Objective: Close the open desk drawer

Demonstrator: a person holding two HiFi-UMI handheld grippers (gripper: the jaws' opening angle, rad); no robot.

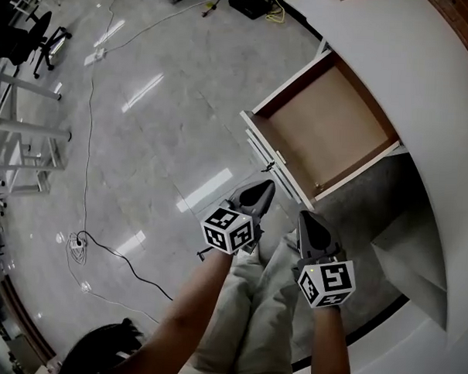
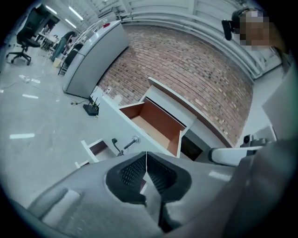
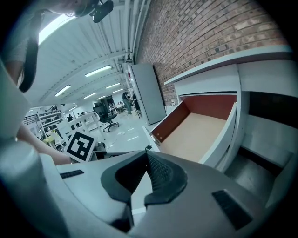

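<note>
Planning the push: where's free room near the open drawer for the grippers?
Free: glossy grey floor left of the white drawer front; the brown wooden drawer's bare bottom. Crowded: the front's near corner, where left gripper and right gripper sit side by side.

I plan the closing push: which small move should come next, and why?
Probably ease the left gripper forward onto the drawer front and push. The drawer stands wide open; the left gripper and right gripper, both shut and empty, sit just short of that panel.

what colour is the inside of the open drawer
The drawer has a light tan bottom and reddish-brown inner walls, clearest in the head view.
</note>
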